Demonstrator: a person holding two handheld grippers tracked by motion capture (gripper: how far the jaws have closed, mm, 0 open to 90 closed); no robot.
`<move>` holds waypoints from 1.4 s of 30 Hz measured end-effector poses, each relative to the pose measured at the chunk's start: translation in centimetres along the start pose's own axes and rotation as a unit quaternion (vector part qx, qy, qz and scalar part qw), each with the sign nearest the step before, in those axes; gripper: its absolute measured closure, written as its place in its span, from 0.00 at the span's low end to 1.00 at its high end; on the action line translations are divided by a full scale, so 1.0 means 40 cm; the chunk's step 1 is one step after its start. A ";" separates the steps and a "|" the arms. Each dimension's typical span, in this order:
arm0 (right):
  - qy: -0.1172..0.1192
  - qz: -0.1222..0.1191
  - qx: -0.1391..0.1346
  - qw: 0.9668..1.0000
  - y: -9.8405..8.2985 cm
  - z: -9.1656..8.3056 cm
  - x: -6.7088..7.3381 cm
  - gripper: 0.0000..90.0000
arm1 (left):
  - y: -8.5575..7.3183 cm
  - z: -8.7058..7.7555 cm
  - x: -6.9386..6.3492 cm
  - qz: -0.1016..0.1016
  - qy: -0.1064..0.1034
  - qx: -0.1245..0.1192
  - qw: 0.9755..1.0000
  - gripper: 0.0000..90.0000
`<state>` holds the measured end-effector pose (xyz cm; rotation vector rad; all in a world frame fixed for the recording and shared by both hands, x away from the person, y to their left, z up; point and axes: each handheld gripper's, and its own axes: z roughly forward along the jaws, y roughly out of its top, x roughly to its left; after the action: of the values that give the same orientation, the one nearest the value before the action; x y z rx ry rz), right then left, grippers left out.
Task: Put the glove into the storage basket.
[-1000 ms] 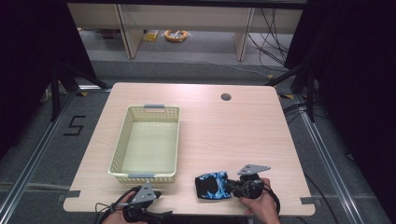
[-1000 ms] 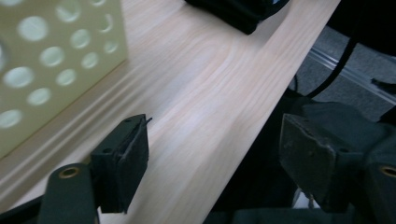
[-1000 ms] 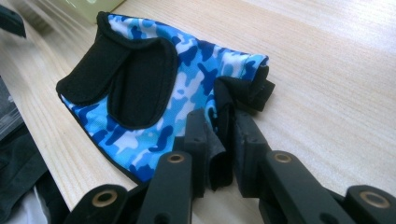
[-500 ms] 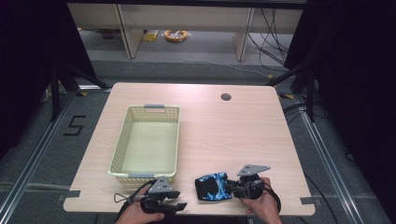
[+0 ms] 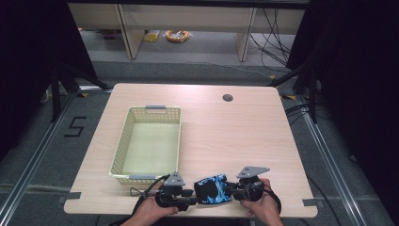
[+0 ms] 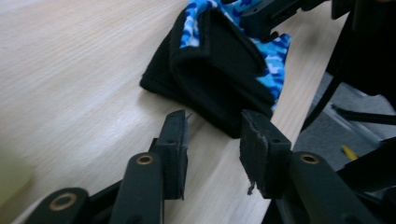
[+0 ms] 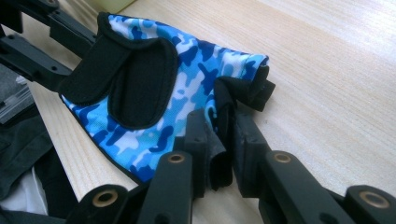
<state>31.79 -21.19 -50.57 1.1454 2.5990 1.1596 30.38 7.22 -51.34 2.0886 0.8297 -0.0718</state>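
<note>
Saw a pale wooden table [image 5: 226,136] across the middle of the high view. Found on its left half a cream plastic mesh basket [image 5: 123,141] with grey handles, standing upright with its long side running away from the person.

Found the blue camouflage fingerless glove [image 5: 212,189] lying flat on the tabletop near the front edge, just right of the basket's near corner and apart from it, between the two grippers. Noted the black strap folded over its patterned back, plain in the right gripper view.

Saw the left gripper [image 6: 212,144] low over the wood at the glove's left side, held in the left hand [image 5: 150,212]. Found its jaws just been closing, yet standing apart, with the glove's black folded edge reaching only to the gap at their tips and neither pad pressing on it.

Saw the right gripper [image 7: 218,130] at the glove's right side, held in the right hand [image 5: 263,207]. Found its jaws clamped on the glove's black hem, with the cloth bunched between the pads.

Noted last a small dark round hole [image 5: 227,98] in the tabletop near the far edge, well apart from the glove.
</note>
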 end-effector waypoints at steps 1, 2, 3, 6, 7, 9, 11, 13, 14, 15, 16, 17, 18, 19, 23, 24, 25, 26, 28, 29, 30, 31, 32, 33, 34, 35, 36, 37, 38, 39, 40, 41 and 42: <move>-0.003 -0.006 -0.002 1.000 0.000 0.000 -0.002 0.88 | 0.002 0.003 -0.002 -0.002 -0.001 -0.001 1.000 0.69; 0.000 -0.001 -0.001 1.000 0.000 0.000 0.000 0.88 | 0.004 0.005 -0.003 0.003 0.001 0.002 1.000 0.69; -0.001 -0.007 -0.002 1.000 0.000 0.000 -0.003 0.88 | 0.006 0.007 -0.001 0.007 0.000 0.010 1.000 0.69; -0.002 -0.010 -0.002 1.000 0.000 0.000 -0.005 0.88 | 0.007 0.016 0.003 -0.011 -0.006 0.012 1.000 0.69; -0.001 -0.010 -0.001 1.000 -0.001 -0.001 -0.005 0.88 | 0.009 0.017 0.005 -0.013 -0.008 0.012 1.000 0.71; -0.004 -0.013 -0.004 1.000 -0.002 -0.001 -0.008 0.88 | 0.013 0.019 0.006 -0.022 -0.013 0.016 1.000 0.71; -0.005 -0.012 -0.003 1.000 -0.002 0.000 -0.010 0.88 | 0.015 0.023 0.005 -0.026 -0.014 0.015 0.999 0.72; -0.004 -0.014 -0.003 1.000 -0.003 0.000 -0.012 0.88 | 0.018 0.025 0.008 -0.032 -0.018 0.016 0.999 0.72; -0.001 -0.013 -0.004 1.000 -0.004 0.000 -0.013 0.88 | 0.019 0.027 0.010 -0.039 -0.019 0.013 0.999 0.71; 0.001 -0.011 -0.003 1.000 -0.004 0.000 -0.014 0.88 | 0.021 0.029 0.012 -0.049 -0.021 0.010 0.999 0.72; 0.003 -0.010 -0.004 1.000 -0.005 0.001 -0.015 0.88 | 0.023 0.032 0.016 -0.048 -0.024 0.011 0.998 0.74; 0.005 -0.007 -0.003 1.000 -0.005 0.001 -0.015 0.88 | 0.024 0.034 0.015 -0.050 -0.022 0.010 0.998 0.74; 0.004 -0.009 -0.005 1.000 -0.004 0.002 -0.015 0.88 | 0.027 0.038 0.011 -0.046 -0.019 0.008 0.999 0.75; 0.003 -0.012 -0.004 1.000 -0.004 0.003 -0.015 0.88 | 0.028 0.041 0.010 -0.041 -0.016 0.008 0.999 0.75; 0.003 -0.012 -0.004 1.000 -0.005 0.002 -0.015 0.88 | 0.030 0.043 0.010 -0.019 -0.005 -0.004 1.000 0.82; 0.004 -0.010 -0.004 1.000 -0.005 0.001 -0.014 0.88 | 0.030 0.041 0.008 -0.014 0.000 -0.009 1.000 0.87; 0.004 -0.009 -0.004 1.000 -0.005 0.001 -0.014 0.88 | 0.030 0.040 0.009 -0.010 -0.004 -0.010 1.000 0.90; 0.004 -0.010 -0.004 1.000 -0.005 0.001 -0.014 0.88 | 0.030 0.040 0.008 -0.007 -0.004 -0.013 1.000 0.91; 0.007 -0.007 -0.004 1.000 -0.004 -0.001 -0.015 0.88 | 0.030 0.039 0.005 0.004 0.000 -0.014 1.000 0.95; 0.008 -0.003 -0.004 1.000 -0.004 -0.002 -0.014 0.88 | 0.029 0.039 0.003 0.001 -0.003 -0.016 1.000 0.95; 0.009 -0.004 -0.004 1.000 -0.004 -0.003 -0.015 0.88 | 0.029 0.038 0.006 0.005 -0.004 -0.013 1.000 0.96; 0.012 0.000 -0.010 1.000 -0.004 -0.003 -0.014 0.88 | 0.028 0.038 0.005 -0.002 -0.009 -0.017 1.000 0.96; 0.015 0.012 -0.009 1.000 -0.004 -0.005 -0.008 0.88 | 0.029 0.037 0.005 -0.002 -0.009 -0.021 1.000 0.96; 0.013 -0.002 -0.011 1.000 -0.002 -0.006 -0.013 0.88 | 0.029 0.035 0.006 -0.002 -0.010 -0.020 1.000 0.96; 0.018 0.011 -0.015 1.000 0.000 -0.010 -0.007 0.88 | 0.029 0.035 0.009 0.000 -0.012 -0.020 1.000 0.96; 0.018 0.011 -0.015 1.000 0.000 -0.010 -0.007 0.88 | 0.029 0.033 0.009 -0.004 -0.013 -0.020 1.000 0.96; 0.018 0.007 -0.020 1.000 0.000 -0.010 -0.008 0.88 | 0.030 0.031 0.009 -0.003 -0.012 -0.020 1.000 0.96; 0.018 0.001 -0.021 1.000 0.001 -0.014 -0.011 0.88 | 0.030 0.030 0.009 -0.003 -0.013 -0.019 1.000 0.96; 0.016 0.000 -0.023 1.000 0.001 -0.014 -0.012 0.88 | 0.029 0.028 0.009 -0.005 -0.004 -0.017 1.000 0.96; 0.016 -0.001 -0.023 1.000 0.000 -0.014 -0.012 0.88 | 0.026 0.032 0.009 -0.012 -0.010 -0.021 1.000 0.96; 0.016 0.001 -0.025 1.000 0.000 -0.013 -0.012 0.88 | 0.025 0.031 0.009 -0.017 -0.009 -0.020 1.000 0.95; 0.016 0.000 -0.023 1.000 0.000 -0.013 -0.012 0.88 | 0.023 0.033 0.009 -0.019 -0.005 -0.020 1.000 0.90; 0.016 0.003 -0.023 1.000 0.000 -0.012 -0.011 0.88 | 0.021 0.031 0.006 -0.017 0.003 -0.015 1.000 0.87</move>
<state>31.93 -21.77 -50.31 1.1361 2.5785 1.2431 31.36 6.10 -51.60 2.0481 0.8658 -0.0705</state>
